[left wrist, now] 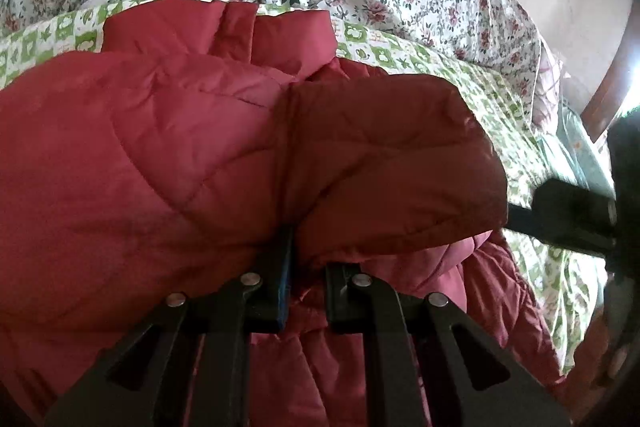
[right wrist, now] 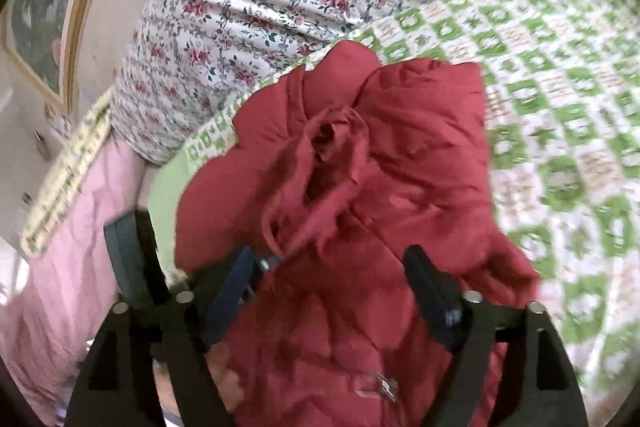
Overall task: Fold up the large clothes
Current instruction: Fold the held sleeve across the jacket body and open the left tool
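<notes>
With the red quilted jacket (left wrist: 208, 155) still bunched on the green-checked bedsheet (right wrist: 560, 115), the left tongs (left wrist: 306, 267) pinch a fold nearly shut, the right tongs (right wrist: 332, 267) gape over it, folding seemingly half-done.

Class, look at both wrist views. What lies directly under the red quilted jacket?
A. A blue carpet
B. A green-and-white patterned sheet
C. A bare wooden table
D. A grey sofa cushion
B: the red quilted jacket rests on the green-and-white patterned sheet, seen around it in both views.
</notes>
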{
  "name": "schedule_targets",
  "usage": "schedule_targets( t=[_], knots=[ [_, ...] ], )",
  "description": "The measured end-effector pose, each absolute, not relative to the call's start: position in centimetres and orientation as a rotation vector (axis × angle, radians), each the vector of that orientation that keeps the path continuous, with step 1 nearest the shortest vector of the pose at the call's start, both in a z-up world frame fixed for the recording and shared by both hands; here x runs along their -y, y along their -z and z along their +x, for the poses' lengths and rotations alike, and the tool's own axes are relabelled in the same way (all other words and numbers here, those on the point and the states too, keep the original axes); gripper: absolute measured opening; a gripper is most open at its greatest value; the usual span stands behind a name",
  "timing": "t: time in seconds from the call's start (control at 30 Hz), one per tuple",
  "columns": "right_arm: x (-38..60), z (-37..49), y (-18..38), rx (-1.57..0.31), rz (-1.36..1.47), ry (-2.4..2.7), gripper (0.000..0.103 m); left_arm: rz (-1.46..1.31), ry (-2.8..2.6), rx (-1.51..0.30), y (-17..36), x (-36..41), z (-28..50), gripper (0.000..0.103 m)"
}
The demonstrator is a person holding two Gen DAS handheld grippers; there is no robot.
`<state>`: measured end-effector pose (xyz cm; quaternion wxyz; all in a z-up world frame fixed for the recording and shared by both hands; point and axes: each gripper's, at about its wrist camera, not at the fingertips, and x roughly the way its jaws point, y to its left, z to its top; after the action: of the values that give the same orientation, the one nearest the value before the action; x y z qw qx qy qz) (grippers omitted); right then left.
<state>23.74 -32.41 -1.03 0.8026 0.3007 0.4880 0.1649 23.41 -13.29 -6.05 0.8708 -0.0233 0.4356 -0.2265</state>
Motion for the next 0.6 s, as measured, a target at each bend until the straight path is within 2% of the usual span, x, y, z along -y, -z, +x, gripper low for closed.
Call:
schedule_targets(
  t=[0.17,0.23,0.27,0.3,0.47,0.6],
  knots=[
    [31.8,27.2,3.2,-1.066,0.737,-0.381,0.082,-0.044,0.474,-0.92,6.2,13.3,23.3,0.011],
    [31.4,28.0,4.0,-1.089,0.715,-0.378,0.068,-0.07,0.494,-0.939,6.0,12.7,23.2,0.014],
    [31.1,28.3,4.2,-1.1,0.692,-0.373,0.042,-0.08,0.505,-0.948,5.9,12.5,23.2,0.017],
    [31.0,28.4,4.4,-1.106,0.678,-0.358,0.026,-0.093,0.519,-0.957,5.7,12.1,23.0,0.021],
    [31.3,27.8,4.0,-1.08,0.644,-0.342,0.016,-0.143,0.587,-0.98,4.2,9.2,21.5,0.025],
    [32.3,27.3,2.7,-1.039,0.634,-0.338,0.014,-0.144,0.543,-0.934,1.8,6.0,21.1,0.025]
  ],
)
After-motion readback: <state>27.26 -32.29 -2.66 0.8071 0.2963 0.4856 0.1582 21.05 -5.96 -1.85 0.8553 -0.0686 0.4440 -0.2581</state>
